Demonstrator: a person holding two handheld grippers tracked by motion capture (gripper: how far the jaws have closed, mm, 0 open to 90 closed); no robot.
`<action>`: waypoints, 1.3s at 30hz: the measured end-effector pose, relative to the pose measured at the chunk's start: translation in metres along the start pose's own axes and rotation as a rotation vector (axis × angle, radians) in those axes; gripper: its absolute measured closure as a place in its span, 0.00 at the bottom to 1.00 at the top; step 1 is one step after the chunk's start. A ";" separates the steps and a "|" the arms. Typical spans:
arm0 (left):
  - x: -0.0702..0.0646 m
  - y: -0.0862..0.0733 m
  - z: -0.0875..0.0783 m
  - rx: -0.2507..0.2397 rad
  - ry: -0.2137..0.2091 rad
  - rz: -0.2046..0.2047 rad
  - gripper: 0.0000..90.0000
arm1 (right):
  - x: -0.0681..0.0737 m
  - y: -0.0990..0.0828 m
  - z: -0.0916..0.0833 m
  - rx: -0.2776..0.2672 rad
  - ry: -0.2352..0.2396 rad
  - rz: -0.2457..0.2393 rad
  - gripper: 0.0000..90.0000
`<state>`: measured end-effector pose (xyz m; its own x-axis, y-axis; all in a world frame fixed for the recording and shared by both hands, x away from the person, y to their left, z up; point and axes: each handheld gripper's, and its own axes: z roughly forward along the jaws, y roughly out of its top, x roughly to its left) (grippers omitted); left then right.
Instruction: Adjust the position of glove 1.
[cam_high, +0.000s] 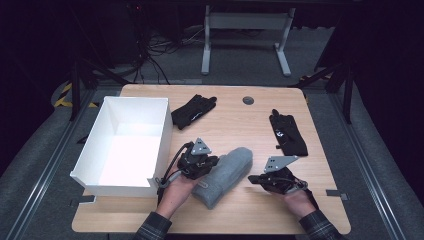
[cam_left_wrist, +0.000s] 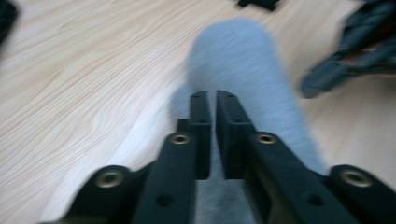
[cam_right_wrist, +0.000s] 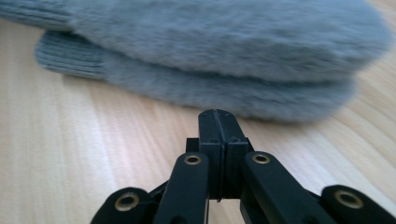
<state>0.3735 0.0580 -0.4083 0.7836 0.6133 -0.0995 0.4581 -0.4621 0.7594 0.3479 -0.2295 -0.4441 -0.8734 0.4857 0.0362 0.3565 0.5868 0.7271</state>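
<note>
The right gripper view shows two stacked grey mittens (cam_right_wrist: 210, 56); the right gripper (cam_right_wrist: 218, 116), pressed together, sits just right of them; the left gripper (cam_left_wrist: 211, 100) pinches the top mitten's fleece.

A: L gripper (cam_high: 204, 162)?
B: Left hand (cam_high: 175, 192) holds it low, forearm in from the bottom edge, jaws aimed up-right. In the left gripper view they're nearly together, thin slit between.
A: R gripper (cam_high: 256, 179)?
B: Right hand (cam_high: 296, 199) holds it, jaws aimed left toward the other gripper, near but apart. In the right gripper view jaws pressed flat together, nothing between.
</note>
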 end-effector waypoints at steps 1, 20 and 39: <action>0.003 -0.002 0.002 0.020 0.008 -0.011 1.00 | 0.002 0.001 0.002 0.004 0.010 -0.005 1.00; -0.002 -0.016 0.020 0.137 -0.075 -0.057 1.00 | 0.009 0.011 0.034 0.060 0.011 -0.019 1.00; 0.001 -0.004 0.015 0.030 -0.155 -0.063 0.34 | -0.010 0.003 0.017 0.054 -0.044 0.025 1.00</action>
<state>0.3791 0.0510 -0.4207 0.8074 0.5363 -0.2461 0.5188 -0.4465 0.7290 0.3631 -0.2218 -0.4543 -0.8490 0.5280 0.0228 0.3965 0.6079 0.6879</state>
